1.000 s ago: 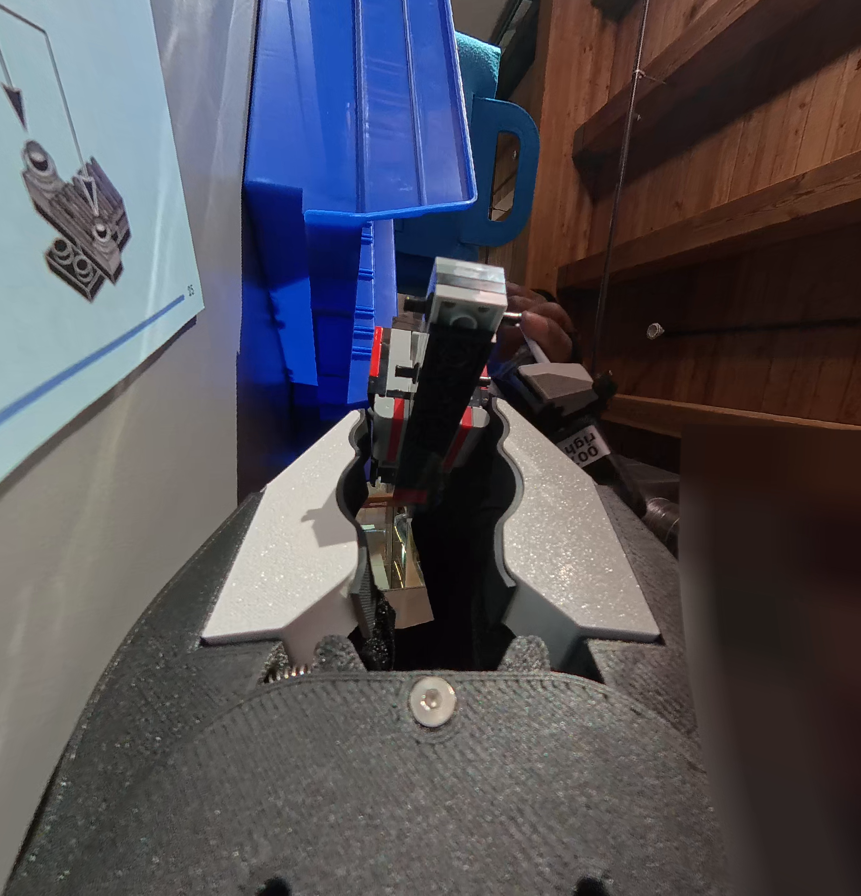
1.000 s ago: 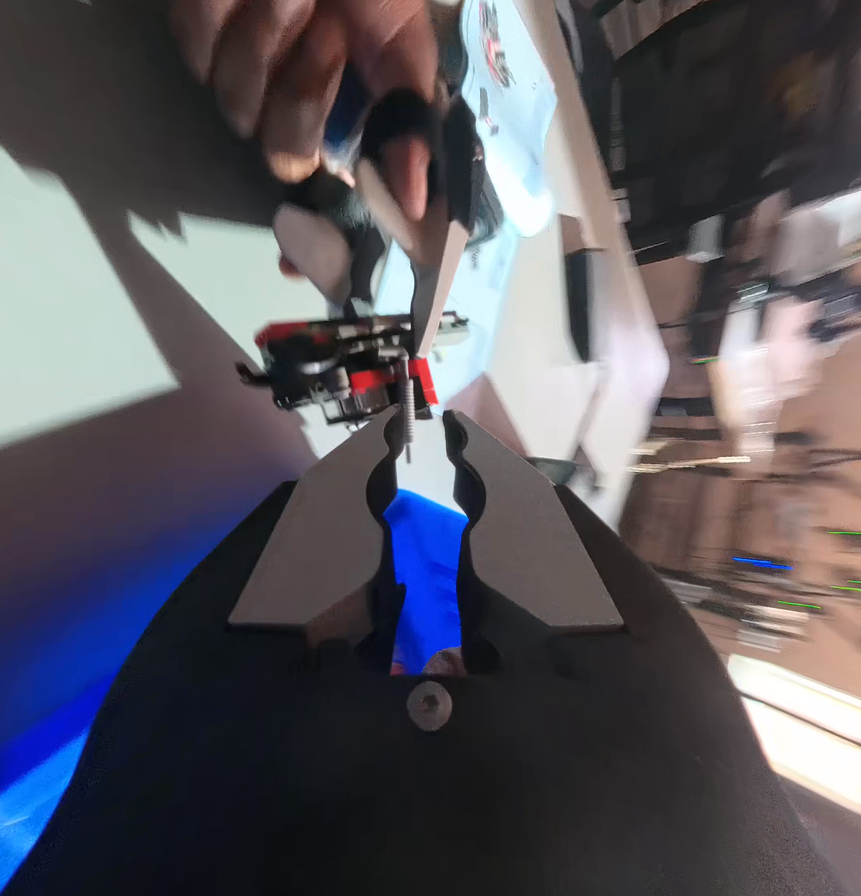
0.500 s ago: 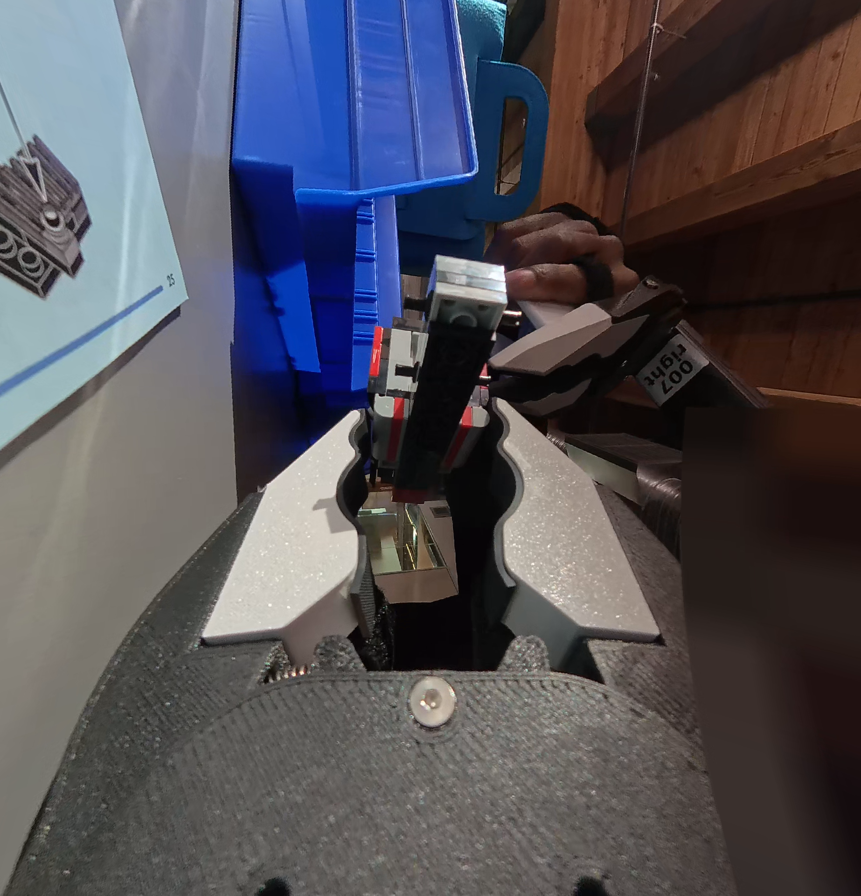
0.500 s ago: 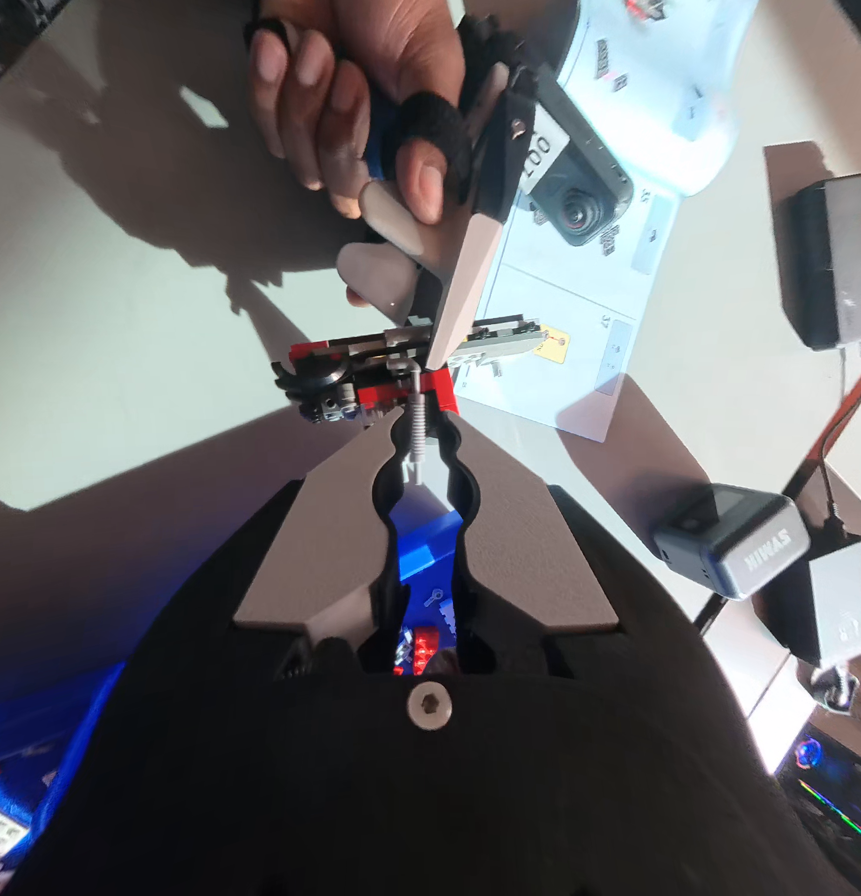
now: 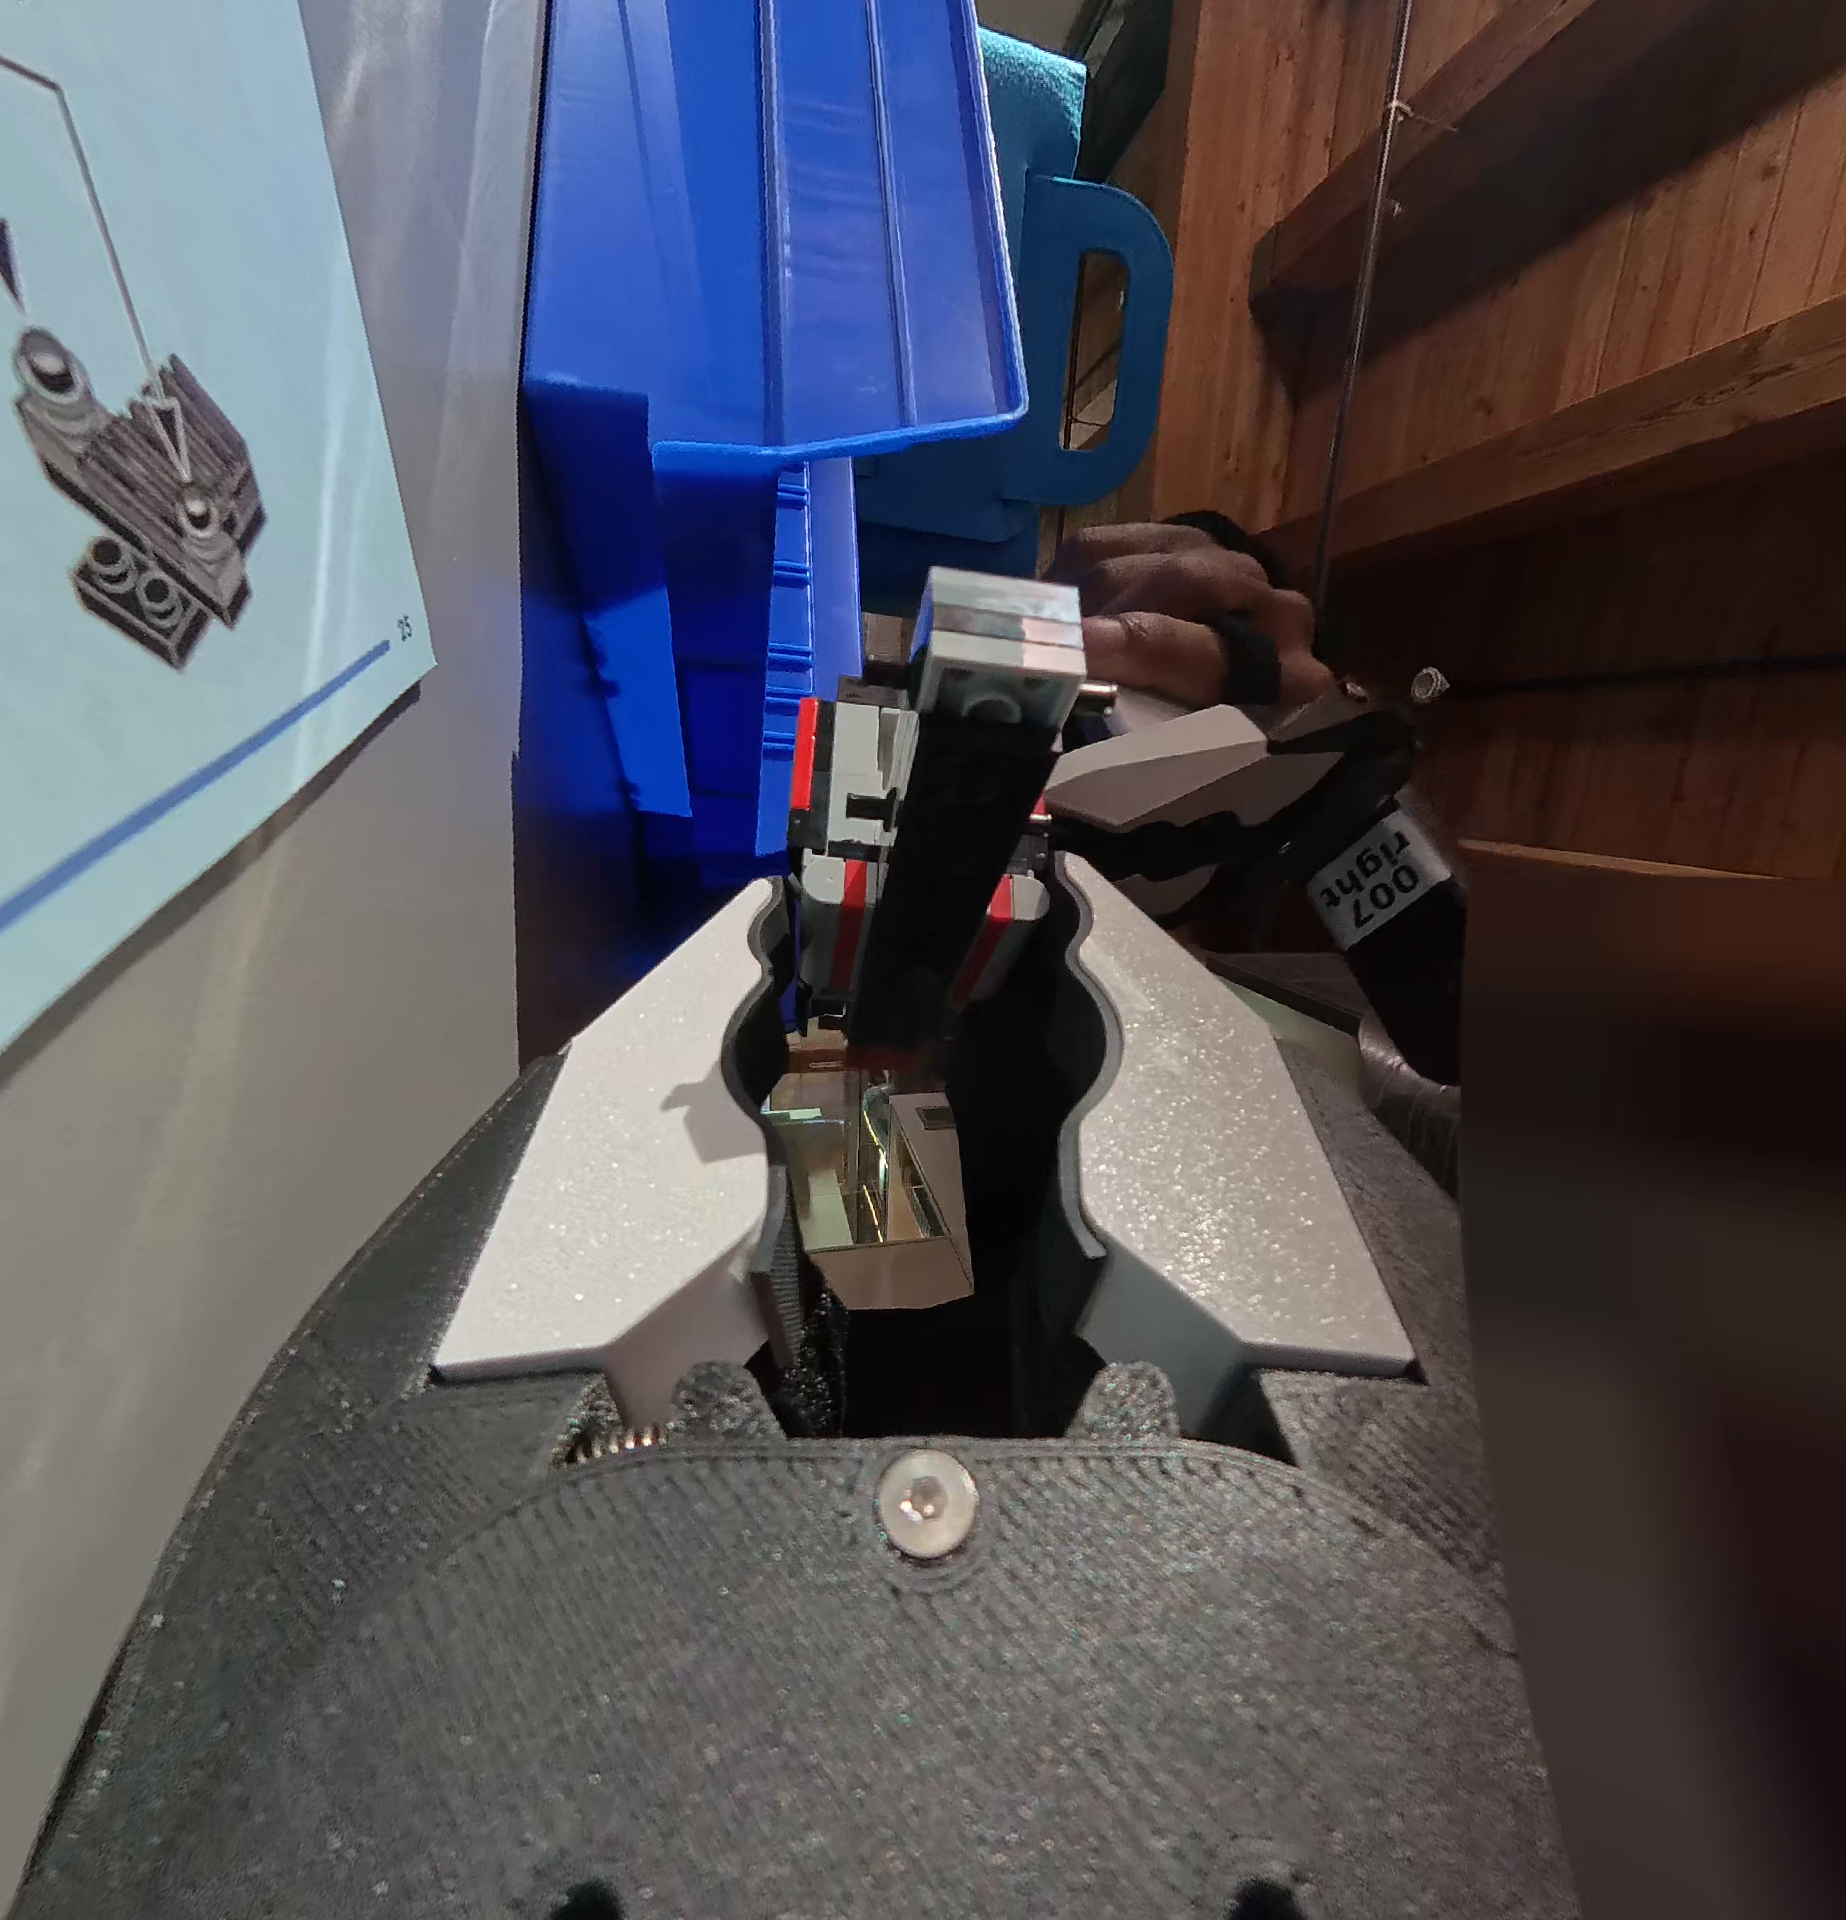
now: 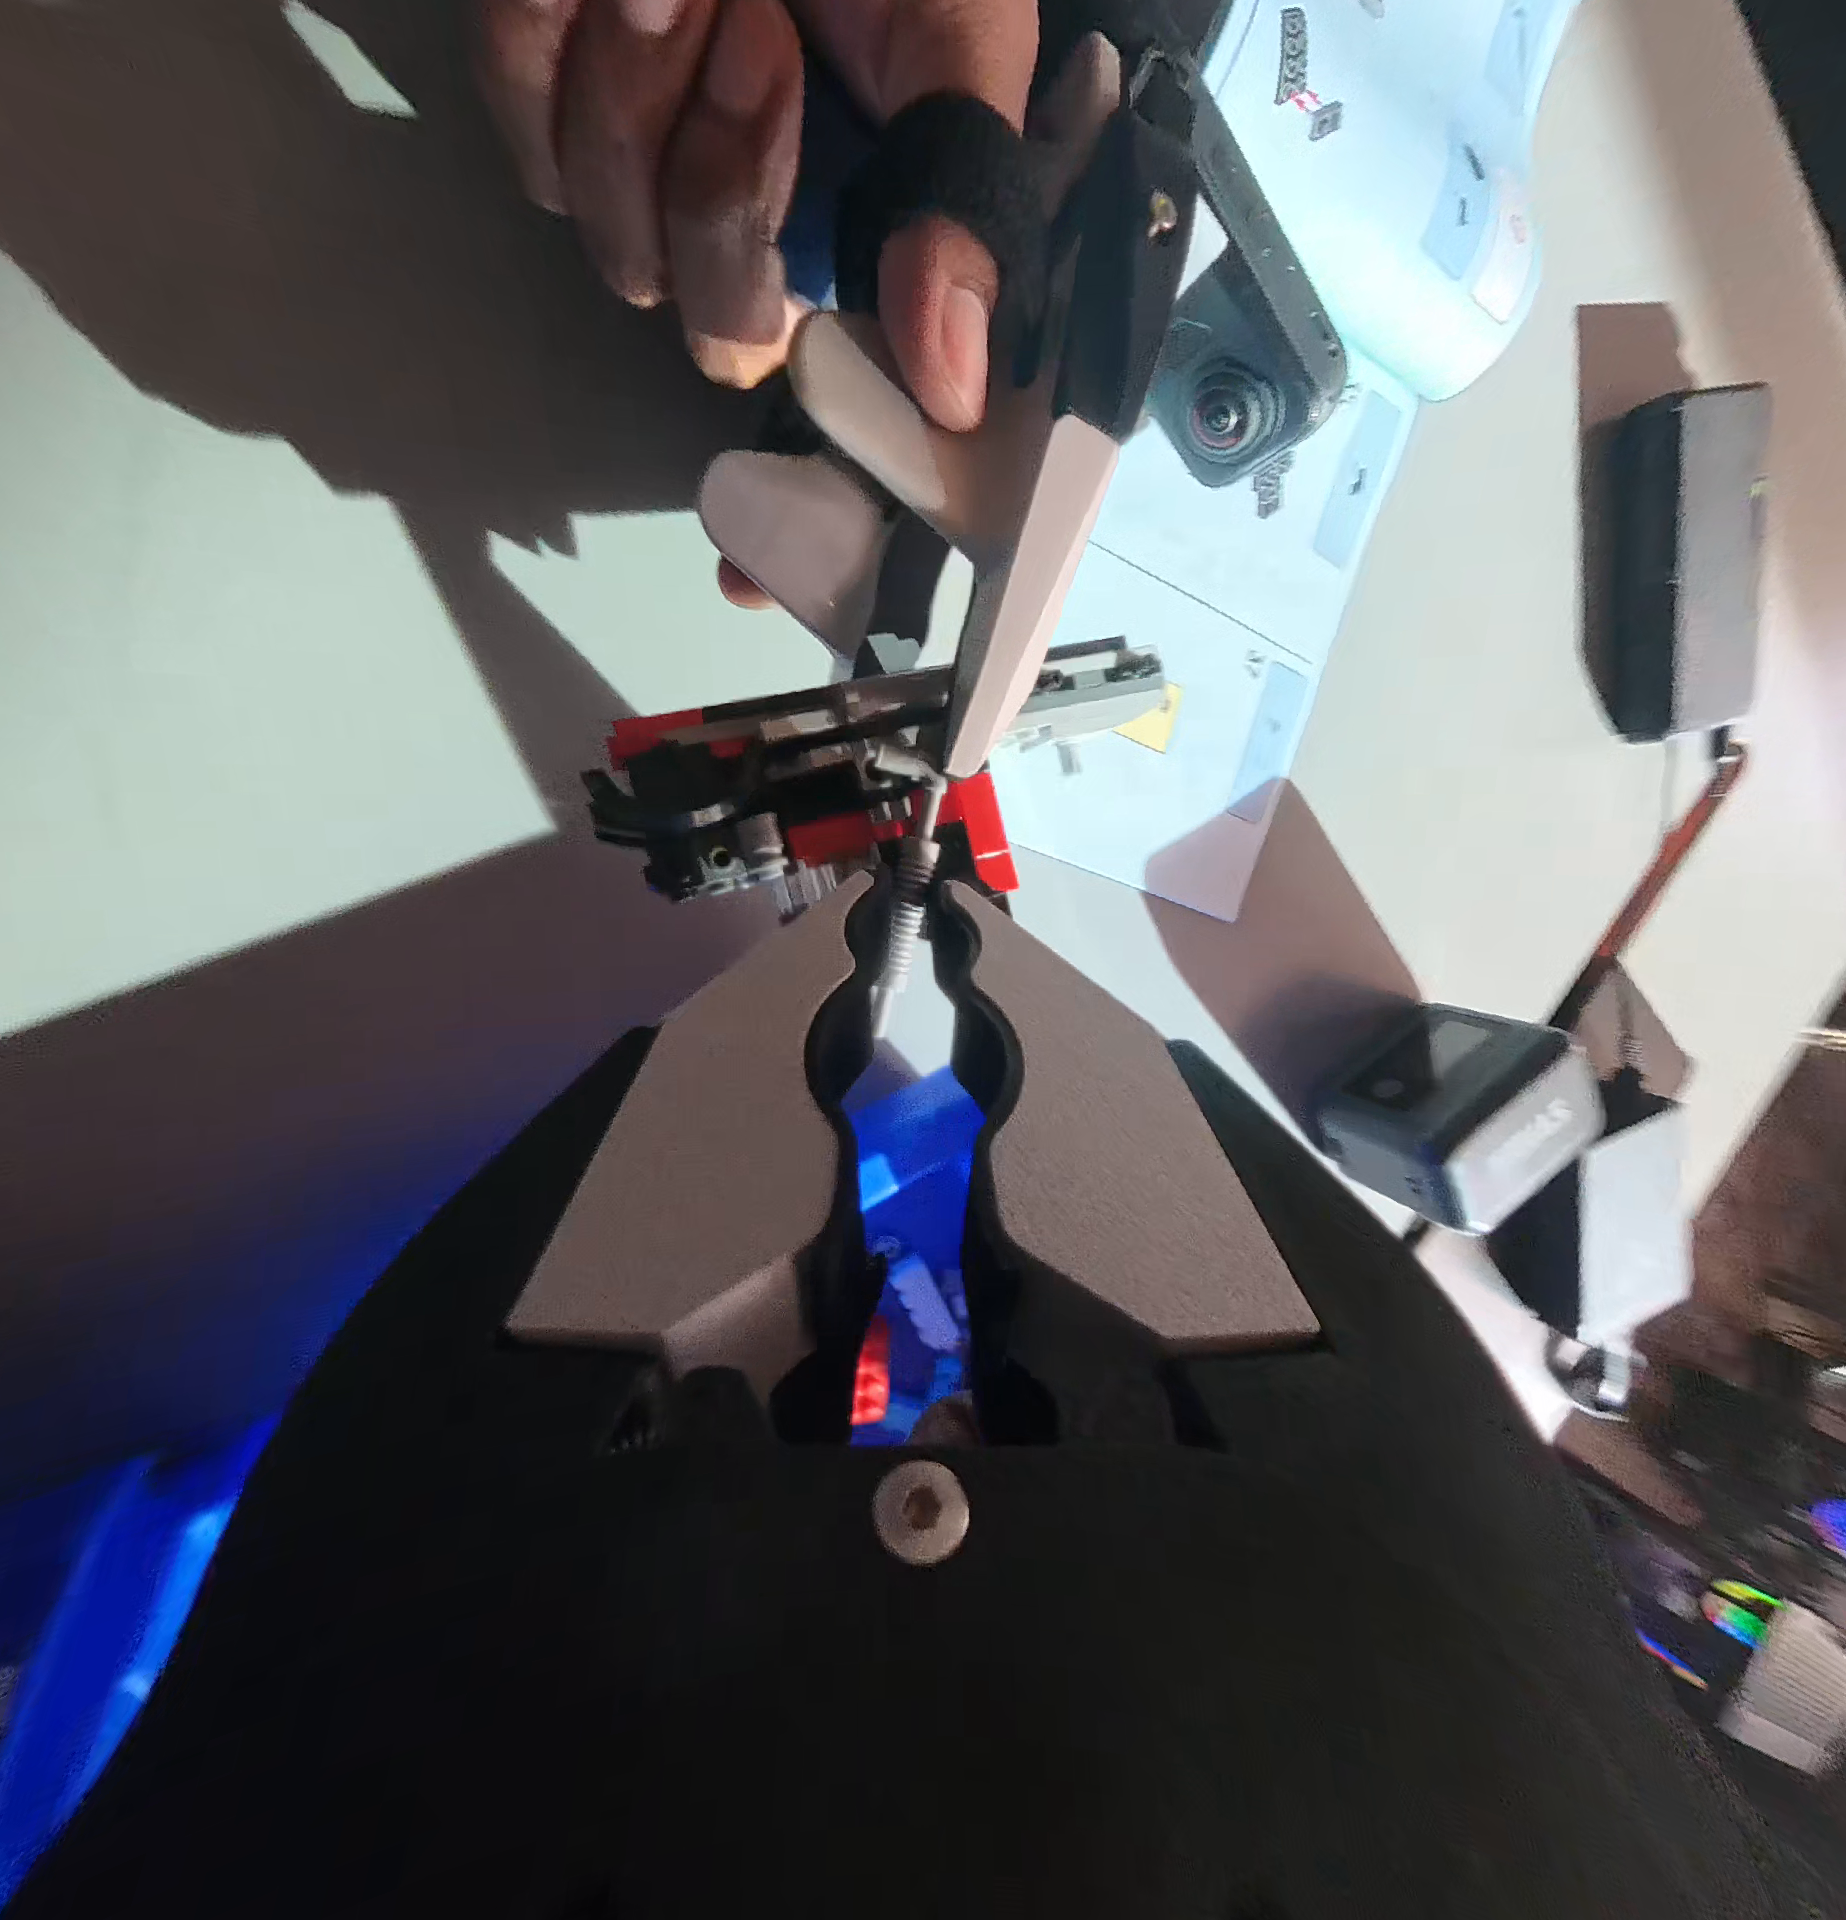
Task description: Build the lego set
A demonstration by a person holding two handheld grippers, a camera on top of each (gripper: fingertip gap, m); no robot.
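Note:
My left gripper (image 5: pixel 919 894) is shut on a black, grey and red lego assembly (image 5: pixel 940 810) and holds it up in the air. In the right wrist view the assembly (image 6: pixel 773 800) lies crosswise, gripped from above by the left gripper (image 6: pixel 914 707) in a person's hand. My right gripper (image 6: pixel 903 894) is shut on a thin grey spring piece (image 6: pixel 903 925), whose far end touches the assembly's underside next to a red brick. In the left wrist view the right gripper (image 5: pixel 1085 810) reaches the assembly from the right.
A blue parts bin (image 5: pixel 773 312) stands behind the assembly; loose bricks in it show between my right fingers (image 6: pixel 908 1299). The instruction booklet (image 5: pixel 171 416) lies open on the white table (image 6: pixel 223 623). A small camera (image 6: pixel 1459 1112) and a black box (image 6: pixel 1677 561) sit at the right. Wooden shelves (image 5: pixel 1573 416) are behind.
My right gripper has moved in toward the assembly and its jaws have narrowed on the spring piece, which now touches the assembly. The left gripper has kept hold and barely moved.

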